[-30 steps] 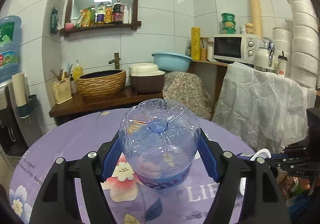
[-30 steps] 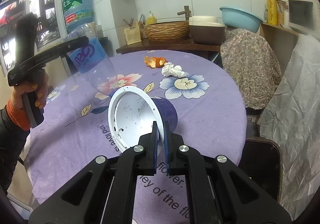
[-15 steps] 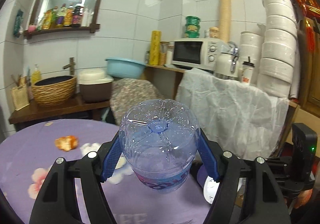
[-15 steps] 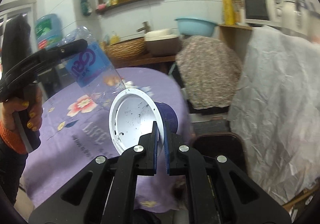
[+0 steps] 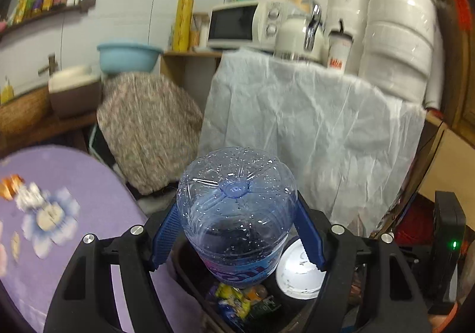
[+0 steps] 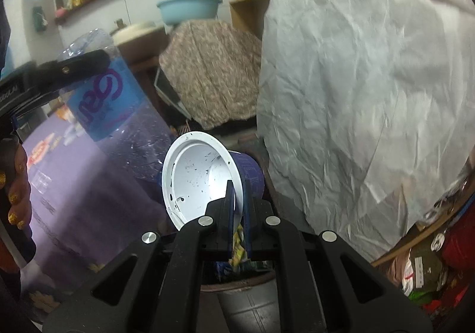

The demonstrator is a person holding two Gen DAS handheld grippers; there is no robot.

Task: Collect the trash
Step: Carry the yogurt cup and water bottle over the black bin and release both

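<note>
The left gripper (image 5: 237, 232) was clamped on a clear plastic bottle (image 5: 237, 208), its blue pads (image 5: 167, 232) pressed against either side of the body, the bottle's base pointing away from the camera. The bottle carried a blue label with purple lettering. The right gripper (image 6: 239, 208) was pinched shut on the rim of a paper cup (image 6: 204, 181), one pad inside the white, speckled interior and the other against the dark blue outer wall. Both items hung over a trash bin (image 6: 246, 303) beside the table (image 5: 98, 208); the bin held colourful wrappers (image 5: 237, 300). In the left wrist view the cup's white mouth appeared just right of the bottle, above the bin's contents. A hand (image 6: 13, 190) gripped the left tool's handle at the edge of the right wrist view. The table, covered in purple floral cloth, bore an orange peel (image 5: 10, 186) and crumpled tissue (image 5: 29, 195). Behind stood a white draped sheet (image 5: 311, 125) and a patterned cover (image 5: 148, 128).
</note>
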